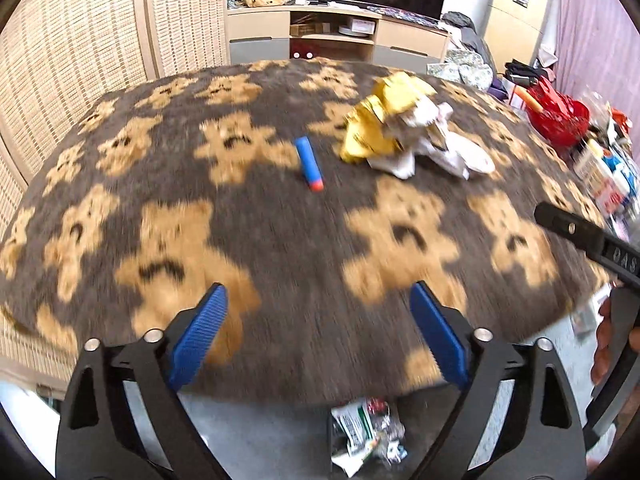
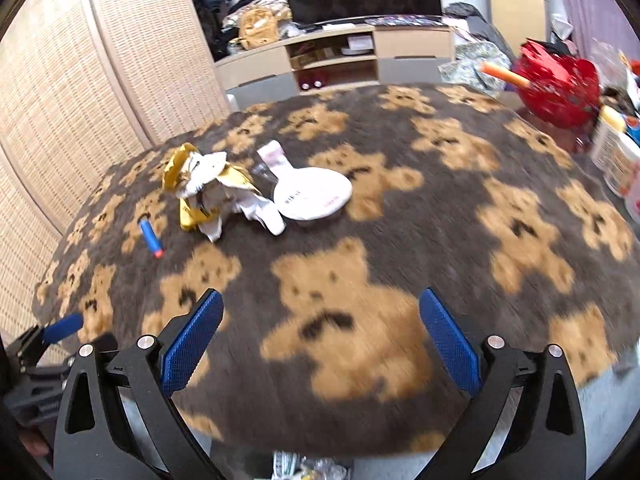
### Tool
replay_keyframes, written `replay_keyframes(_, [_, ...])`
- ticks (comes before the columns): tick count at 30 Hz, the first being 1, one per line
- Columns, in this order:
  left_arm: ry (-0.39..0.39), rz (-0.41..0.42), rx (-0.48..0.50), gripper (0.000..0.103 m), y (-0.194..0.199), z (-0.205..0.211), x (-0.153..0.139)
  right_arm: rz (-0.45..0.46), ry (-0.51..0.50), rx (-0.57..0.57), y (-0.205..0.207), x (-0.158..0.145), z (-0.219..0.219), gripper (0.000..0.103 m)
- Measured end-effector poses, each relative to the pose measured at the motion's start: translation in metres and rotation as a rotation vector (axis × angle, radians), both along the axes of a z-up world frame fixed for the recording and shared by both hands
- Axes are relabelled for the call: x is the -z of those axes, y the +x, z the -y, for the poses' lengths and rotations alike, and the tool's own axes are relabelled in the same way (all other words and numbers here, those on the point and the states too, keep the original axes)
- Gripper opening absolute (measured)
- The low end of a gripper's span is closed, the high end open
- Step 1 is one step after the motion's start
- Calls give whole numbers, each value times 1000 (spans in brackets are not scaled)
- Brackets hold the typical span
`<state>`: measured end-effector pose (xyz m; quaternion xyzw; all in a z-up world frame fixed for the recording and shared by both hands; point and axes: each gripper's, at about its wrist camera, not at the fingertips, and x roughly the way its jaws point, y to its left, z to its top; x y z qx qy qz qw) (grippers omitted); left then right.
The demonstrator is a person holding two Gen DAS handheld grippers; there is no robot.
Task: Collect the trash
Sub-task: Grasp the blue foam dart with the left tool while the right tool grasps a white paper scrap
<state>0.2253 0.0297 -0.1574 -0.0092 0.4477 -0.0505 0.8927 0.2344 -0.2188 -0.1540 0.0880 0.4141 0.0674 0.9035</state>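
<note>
A crumpled pile of yellow and white wrappers (image 1: 384, 128) (image 2: 204, 188) lies on the bear-patterned blanket (image 1: 280, 240) (image 2: 400, 240). A round white lid (image 2: 312, 196) rests against the pile's right side. Left of the pile is a blue foam dart (image 1: 309, 163) (image 2: 151, 237) with an orange tip. My left gripper (image 1: 318, 286) hovers over the blanket's near edge, open, with nothing between its blue pads. My right gripper (image 2: 320, 292) is also open and empty, well short of the pile. Below the edge lies a heap of packaging (image 1: 366, 432) on the floor.
A red basket (image 1: 556, 116) (image 2: 560, 84) and several bottles (image 2: 616, 156) crowd the right edge. A woven screen (image 1: 80, 60) stands on the left, with a TV cabinet (image 1: 340, 40) behind. A person's hand (image 1: 604, 340) shows at the right rim.
</note>
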Motion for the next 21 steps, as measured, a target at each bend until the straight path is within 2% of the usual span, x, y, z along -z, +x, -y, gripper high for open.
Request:
replay_keyframes(2, [-3,3,-9,79,17,-3,0,3,-3,-16,12,3,-9,81])
replay_keyframes(6, [-11,11,-21,68,45,-8,1,-7,-20,-64,31,11,-26,61])
replay_keyframes(8, [-16,15,-29,66,56,-10,1,-14,-29,-87,42,17,-33,51])
replay_keyframes(14, [-21,3,-34,57,87,-10,10,25,-13,-138,59,22,-47,39])
replay_keyframes(21, [-15,-23,-28,49,115,-9,25,14,-6,-169,78,31,-58,28])
